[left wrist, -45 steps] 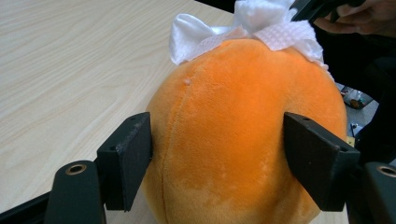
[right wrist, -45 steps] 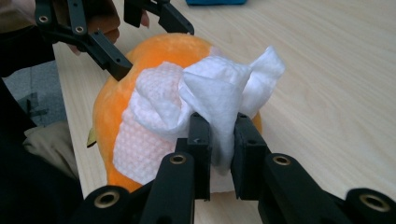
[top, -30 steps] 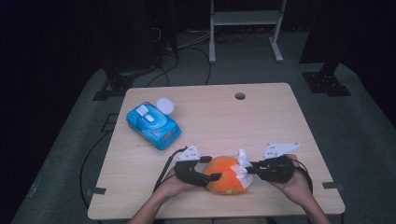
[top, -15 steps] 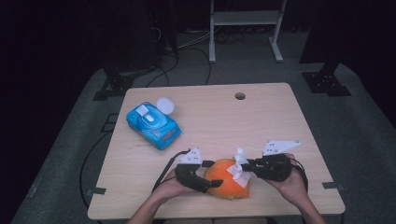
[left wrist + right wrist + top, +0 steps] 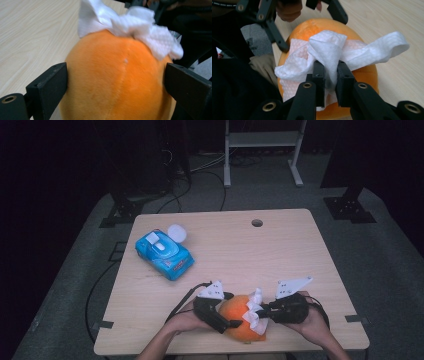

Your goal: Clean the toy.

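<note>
at the counter's (image 5: 300, 250) near edge, the left claw (image 5: 115, 82) has just widened around the orange plush ball (image 5: 239, 317), jaws flanking it, steadying it while the right claw (image 5: 329, 72) pinches the white wipe (image 5: 329, 52) against it.

The ball (image 5: 117, 82) is orange plush — short, velvety nap, matt, with a faint seam down its middle. The wipe (image 5: 329, 53) on it is white paper-like tissue, embossed in a fine dimpled weave, soft and crumpled. The table (image 5: 280, 255) is pale wood-grain laminate, smooth with a low sheen. The pack (image 5: 164, 254) is blue glossy plastic film — its lid white.
</note>
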`<state>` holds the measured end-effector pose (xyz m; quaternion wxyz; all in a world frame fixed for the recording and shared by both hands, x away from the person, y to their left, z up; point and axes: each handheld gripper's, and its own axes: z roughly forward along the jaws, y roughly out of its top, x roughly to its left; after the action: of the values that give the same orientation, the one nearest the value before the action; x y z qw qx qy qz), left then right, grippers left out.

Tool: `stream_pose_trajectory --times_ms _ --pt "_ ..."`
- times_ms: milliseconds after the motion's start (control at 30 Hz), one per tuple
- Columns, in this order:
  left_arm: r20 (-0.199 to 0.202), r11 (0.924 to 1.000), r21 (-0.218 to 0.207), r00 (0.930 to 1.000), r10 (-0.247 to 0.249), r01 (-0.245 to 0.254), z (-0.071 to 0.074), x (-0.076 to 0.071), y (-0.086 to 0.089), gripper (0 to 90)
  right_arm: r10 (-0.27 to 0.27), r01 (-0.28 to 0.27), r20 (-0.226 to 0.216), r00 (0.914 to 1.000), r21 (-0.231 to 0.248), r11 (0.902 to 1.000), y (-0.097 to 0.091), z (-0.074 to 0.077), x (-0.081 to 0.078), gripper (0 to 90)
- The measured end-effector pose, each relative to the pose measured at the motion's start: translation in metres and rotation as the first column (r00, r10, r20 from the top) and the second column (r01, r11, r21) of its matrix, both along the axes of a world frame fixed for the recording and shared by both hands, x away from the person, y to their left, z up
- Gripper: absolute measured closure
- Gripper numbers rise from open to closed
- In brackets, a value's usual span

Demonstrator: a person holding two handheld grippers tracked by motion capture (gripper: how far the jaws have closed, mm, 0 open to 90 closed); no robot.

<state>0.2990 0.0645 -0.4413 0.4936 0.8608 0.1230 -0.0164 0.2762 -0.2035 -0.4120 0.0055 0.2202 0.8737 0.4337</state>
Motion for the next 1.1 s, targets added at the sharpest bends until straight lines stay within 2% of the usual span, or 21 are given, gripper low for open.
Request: stream_pose_trajectory --times_ms 33,67,133,200,233,300,333,367,400,433,467,567,600,633,767,867,933,1000,1100 --pt "-0.007 1.0000 0.001 1.0000 -0.004 0.004 0.000 0.001 0.001 8.2 -0.004 0.004 0.000 1.0000 0.005 1.0000 0.000 0.000 0.001 78.8" --pt "0.011 1.0000 0.006 0.9999 0.005 -0.005 0.000 0.000 0.003 14.7 -0.010 0.010 -0.006 0.9999 0.014 0.9999 -0.001 0.001 0.002 78.8" --pt "0.018 0.9999 0.007 0.9998 0.010 -0.011 0.001 0.000 0.004 29.8 -0.019 0.019 -0.008 0.9998 0.021 0.9996 -0.002 0.001 0.003 78.8" --pt "0.051 0.9993 -0.011 0.9981 0.035 -0.035 0.003 -0.002 0.005 39.7 -0.048 0.047 0.013 0.9988 0.025 0.9986 -0.003 0.007 0.006 78.8" --pt "0.102 0.9985 -0.031 0.9937 0.047 -0.044 0.007 -0.004 0.004 42.0 -0.054 0.053 0.021 0.9983 0.029 0.9982 -0.004 0.008 0.007 78.8" --pt "0.152 0.9965 -0.044 0.9853 0.078 -0.072 0.012 -0.006 0.002 43.6 -0.082 0.079 0.042 0.9958 0.051 0.9955 -0.006 0.015 0.010 78.9" --pt "0.185 0.9940 -0.050 0.9772 0.105 -0.098 0.015 -0.005 0.001 43.6 -0.093 0.090 0.051 0.9944 0.056 0.9944 -0.006 0.017 0.012 79.0" --pt "0.197 0.9908 -0.065 0.9718 0.129 -0.118 0.016 -0.004 0.002 43.6 -0.112 0.107 0.058 0.9920 0.070 0.9917 -0.006 0.020 0.015 79.0" --pt "0.197 0.9908 -0.065 0.9718 0.129 -0.118 0.016 -0.004 0.002 43.4 -0.126 0.120 0.062 0.9902 0.084 0.9892 -0.006 0.022 0.018 79.1" --pt "0.208 0.9797 -0.094 0.9587 0.193 -0.177 0.015 -0.001 0.004 43.0 -0.140 0.133 0.070 0.9877 0.095 0.9866 -0.005 0.023 0.020 79.1" --pt "0.207 0.9750 -0.093 0.9541 0.217 -0.201 0.013 0.002 0.006 42.0 -0.151 0.142 0.076 0.9857 0.103 0.9844 -0.003 0.023 0.022 79.1" --pt "0.147 0.9690 -0.080 0.9588 0.243 -0.233 0.002 0.009 0.013 37.8 -0.163 0.156 0.077 0.9836 0.090 0.9836 0.005 0.018 0.029 79.1" --pt "0.126 0.9686 -0.089 0.9620 0.242 -0.232 0.000 0.011 0.017 36.8 -0.166 0.160 0.080 0.9828 0.074 0.9843 0.008 0.013 0.032 79.1" --pt "0.115 0.9693 -0.080 0.9638 0.241 -0.232 -0.001 0.012 0.019 35.9 -0.171 0.167 0.083 0.9819 0.055 0.9845 0.010 0.008 0.034 79.0" --pt "0.101 0.9707 -0.073 0.9666 0.236 -0.229 -0.007 0.013 0.027 33.4 -0.178 0.176 0.016 0.9839 0.088 0.9805 0.004 -0.010 0.042 78.8" --pt "0.088 0.9689 -0.073 0.9662 0.242 -0.236 -0.008 0.016 0.031 32.6 -0.223 0.222 0.022 0.9746 0.055 0.9736 -0.007 -0.017 0.042 79.0" --pt "0.066 0.9698 -0.078 0.9695 0.236 -0.231 -0.010 0.017 0.035 31.7 -0.242 0.242 0.004 0.9702 0.038 0.9695 -0.012 -0.022 0.041 79.1" --pt "0.066 0.9688 -0.077 0.9683 0.241 -0.236 -0.011 0.017 0.035 31.5 -0.244 0.244 -0.002 0.9698 0.053 0.9684 -0.012 -0.021 0.039 79.2" --pt "0.062 0.9662 -0.086 0.9665 0.249 -0.243 -0.013 0.017 0.034 31.4 -0.217 0.213 0.033 0.9755 0.102 0.9716 -0.003 -0.009 0.035 79.1"
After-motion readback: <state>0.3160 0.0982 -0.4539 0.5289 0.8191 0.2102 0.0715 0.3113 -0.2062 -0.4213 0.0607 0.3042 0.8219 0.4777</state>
